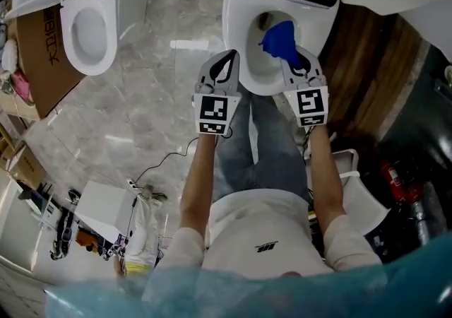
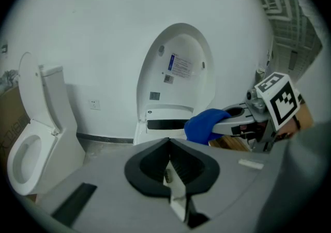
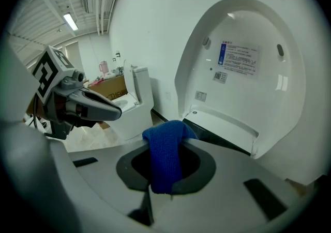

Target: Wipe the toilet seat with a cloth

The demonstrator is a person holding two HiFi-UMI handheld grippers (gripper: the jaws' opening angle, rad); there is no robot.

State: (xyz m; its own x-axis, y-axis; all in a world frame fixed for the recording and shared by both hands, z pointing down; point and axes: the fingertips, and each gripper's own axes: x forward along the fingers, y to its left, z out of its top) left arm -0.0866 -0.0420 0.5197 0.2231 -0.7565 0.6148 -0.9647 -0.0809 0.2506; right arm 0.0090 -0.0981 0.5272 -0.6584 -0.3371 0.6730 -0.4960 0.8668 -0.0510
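Note:
The white toilet seat (image 1: 248,75) lies down on the bowl at top centre, and its lid (image 3: 248,66) stands raised behind it. My right gripper (image 1: 295,62) is shut on a blue cloth (image 1: 280,37), which hangs over the bowl opening near the seat's right side. In the right gripper view the cloth (image 3: 165,157) drapes out of the right gripper (image 3: 168,141) between the pads. My left gripper (image 1: 226,61) is shut with nothing in it and hovers by the seat's left front edge. The left gripper view shows the left gripper (image 2: 168,146) with its pads pressed together, and the cloth (image 2: 204,125) to the right.
A second white toilet (image 1: 88,27) stands at upper left against a cardboard box (image 1: 42,55). A wooden panel (image 1: 367,76) lies right of the toilet. The person's legs (image 1: 265,147) are close to the bowl. A cable (image 1: 162,165) and a white box (image 1: 106,207) are on the marble floor.

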